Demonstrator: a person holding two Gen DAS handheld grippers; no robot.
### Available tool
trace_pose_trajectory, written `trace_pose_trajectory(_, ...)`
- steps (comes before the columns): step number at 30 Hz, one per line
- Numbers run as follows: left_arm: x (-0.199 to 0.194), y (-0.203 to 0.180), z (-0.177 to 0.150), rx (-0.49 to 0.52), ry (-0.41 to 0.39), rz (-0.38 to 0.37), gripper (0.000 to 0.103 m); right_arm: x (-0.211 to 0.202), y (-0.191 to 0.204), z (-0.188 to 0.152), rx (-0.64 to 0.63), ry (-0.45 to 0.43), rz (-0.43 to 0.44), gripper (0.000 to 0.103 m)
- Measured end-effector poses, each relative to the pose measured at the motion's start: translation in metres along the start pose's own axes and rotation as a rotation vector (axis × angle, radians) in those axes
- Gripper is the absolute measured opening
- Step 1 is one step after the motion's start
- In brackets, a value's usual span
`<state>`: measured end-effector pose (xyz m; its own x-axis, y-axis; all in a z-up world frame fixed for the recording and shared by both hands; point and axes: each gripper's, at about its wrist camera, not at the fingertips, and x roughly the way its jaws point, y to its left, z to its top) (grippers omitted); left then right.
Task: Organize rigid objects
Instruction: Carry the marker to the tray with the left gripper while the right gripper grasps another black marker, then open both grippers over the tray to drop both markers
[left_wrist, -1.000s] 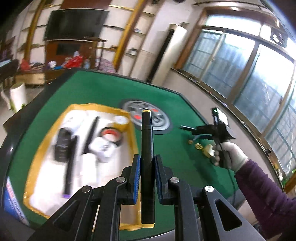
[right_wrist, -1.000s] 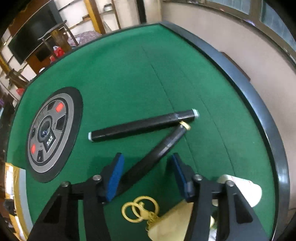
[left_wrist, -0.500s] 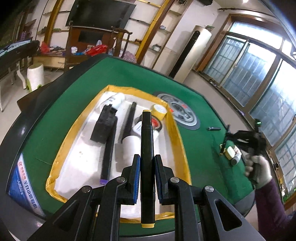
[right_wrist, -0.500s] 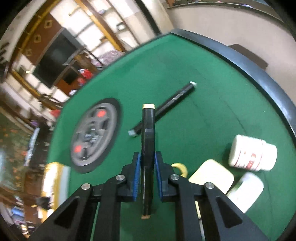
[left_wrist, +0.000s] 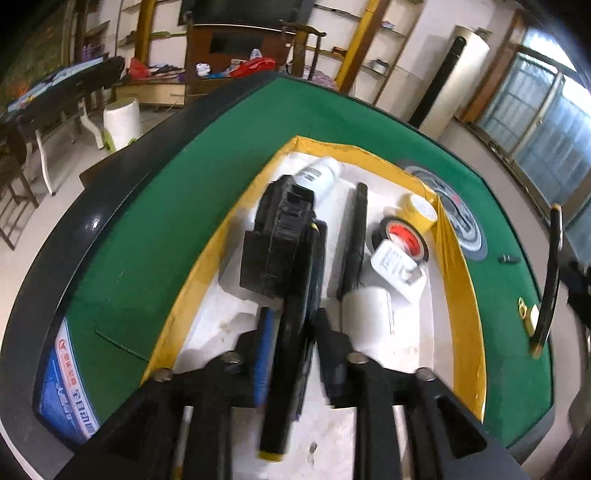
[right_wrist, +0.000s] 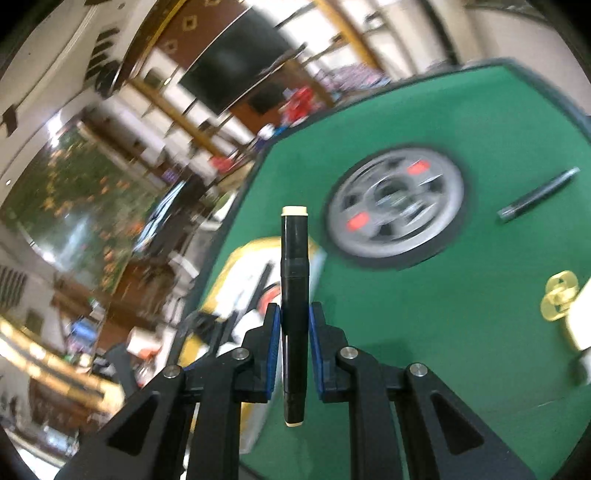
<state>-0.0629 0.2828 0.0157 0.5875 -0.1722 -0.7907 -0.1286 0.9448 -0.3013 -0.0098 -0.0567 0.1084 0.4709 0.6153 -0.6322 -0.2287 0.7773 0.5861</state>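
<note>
In the left wrist view my left gripper (left_wrist: 291, 332) hangs low over the yellow-rimmed white tray (left_wrist: 461, 280). Its jaws stand apart around a black marker with a yellow end (left_wrist: 286, 369), which lies loose between them on the tray's things. In the right wrist view my right gripper (right_wrist: 293, 343) is shut on a black marker with cream ends (right_wrist: 293, 280) and holds it above the green table, pointing toward the tray (right_wrist: 229, 266). Another black marker (right_wrist: 537, 199) lies on the felt at the right.
The tray holds a black block (left_wrist: 280, 236), a white bottle (left_wrist: 317, 175), a black pen (left_wrist: 356, 229), tape rolls (left_wrist: 400, 236) and white boxes (left_wrist: 397, 267). A round grey dial (right_wrist: 395, 210) sits in the table centre. A yellow keyring (right_wrist: 557, 299) lies at right.
My left gripper dropped into the tray and opened, letting go of its marker. My right gripper lifted its marker and swung left toward the tray.
</note>
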Motion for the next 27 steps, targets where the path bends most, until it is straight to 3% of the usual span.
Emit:
trace_pose_trajectory(3, -0.010, 0.000, -0.001, -0.003, -0.039, -0.030, 0.053, 0.030, 0.026, -0.014, -0.016, 0.069, 0.041, 0.015)
trace_pose_trajectory(5, -0.020, -0.003, -0.005, 0.000, -0.067, -0.050, 0.059, 0.053, 0.041, -0.024, -0.019, 0.120, 0.067, 0.015)
trace_pose_trajectory(10, -0.043, -0.001, -0.010, -0.013, -0.120, -0.093, 0.062, 0.091, 0.064, -0.048, -0.018, 0.200, 0.080, 0.015)
trace_pose_trajectory(12, -0.048, 0.002, -0.011, -0.024, -0.136, -0.096, 0.067, 0.102, 0.072, -0.055, -0.029, 0.215, 0.051, 0.015)
trace_pose_trajectory(21, -0.044, 0.017, -0.015, -0.078, -0.125, -0.115, 0.067, 0.105, 0.082, -0.078, -0.130, 0.178, -0.138, 0.015)
trace_pose_trajectory(23, -0.046, 0.018, -0.017, -0.085, -0.131, -0.112, 0.067, 0.098, 0.089, -0.080, -0.160, 0.153, -0.153, 0.026)
trace_pose_trajectory(24, -0.048, 0.018, -0.018, -0.085, -0.133, -0.109, 0.067, 0.094, 0.089, -0.081, -0.170, 0.142, -0.158, 0.042)
trace_pose_trajectory(27, -0.052, 0.015, -0.020, -0.087, -0.137, -0.104, 0.067, 0.075, 0.093, -0.082, -0.219, 0.075, -0.154, 0.055)
